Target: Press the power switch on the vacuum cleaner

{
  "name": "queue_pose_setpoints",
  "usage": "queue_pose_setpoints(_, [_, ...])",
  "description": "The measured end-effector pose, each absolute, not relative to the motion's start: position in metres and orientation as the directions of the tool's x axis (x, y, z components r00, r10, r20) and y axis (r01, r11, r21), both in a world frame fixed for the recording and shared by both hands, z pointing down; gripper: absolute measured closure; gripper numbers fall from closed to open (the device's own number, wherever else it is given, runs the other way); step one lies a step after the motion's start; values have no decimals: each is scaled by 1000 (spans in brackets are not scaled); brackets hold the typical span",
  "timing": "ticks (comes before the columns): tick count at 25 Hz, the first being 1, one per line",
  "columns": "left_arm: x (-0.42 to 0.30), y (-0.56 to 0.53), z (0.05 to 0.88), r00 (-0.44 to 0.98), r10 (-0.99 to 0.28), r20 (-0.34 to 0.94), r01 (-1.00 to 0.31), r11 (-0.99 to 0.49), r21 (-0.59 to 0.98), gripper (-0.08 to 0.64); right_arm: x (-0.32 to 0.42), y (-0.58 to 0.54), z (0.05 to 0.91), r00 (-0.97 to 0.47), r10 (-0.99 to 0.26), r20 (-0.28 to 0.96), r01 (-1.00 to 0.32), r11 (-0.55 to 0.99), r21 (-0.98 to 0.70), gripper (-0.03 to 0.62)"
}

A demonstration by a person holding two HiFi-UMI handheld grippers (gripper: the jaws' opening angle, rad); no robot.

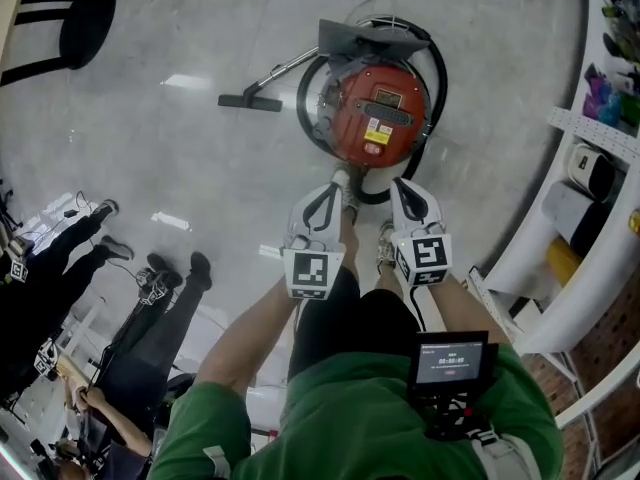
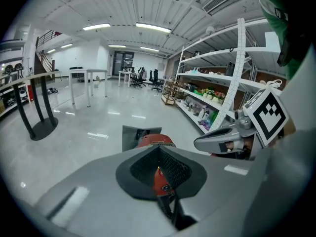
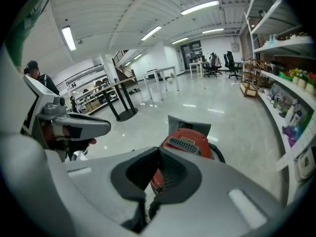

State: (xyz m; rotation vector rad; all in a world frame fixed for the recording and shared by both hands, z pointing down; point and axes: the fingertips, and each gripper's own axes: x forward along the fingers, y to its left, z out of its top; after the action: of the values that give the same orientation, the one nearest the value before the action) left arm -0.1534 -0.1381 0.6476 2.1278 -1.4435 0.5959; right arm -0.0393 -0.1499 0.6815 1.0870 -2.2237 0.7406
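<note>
Both grippers — left and right — hang clenched and empty just short of the vacuum, so lower one closed tip squarely onto the switch — pressing straight down.

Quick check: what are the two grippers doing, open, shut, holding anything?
Left gripper: shut, jaw tips together, holding nothing.
Right gripper: shut, jaw tips together, holding nothing.
</note>
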Motion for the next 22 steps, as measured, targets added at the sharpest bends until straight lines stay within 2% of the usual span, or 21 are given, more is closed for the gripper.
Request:
queue_pose_setpoints(14, [-155, -136, 724, 397, -671, 626, -912, -365, 187, 552, -43, -145, 778, -470, -481, 740, -806, 577, -136, 592])
queue_pose_setpoints(22, [-146, -137, 770, 420, -656, 628, -904, -366, 222, 552, -44, -150, 816, -485, -465, 741, -793, 591, -148, 592])
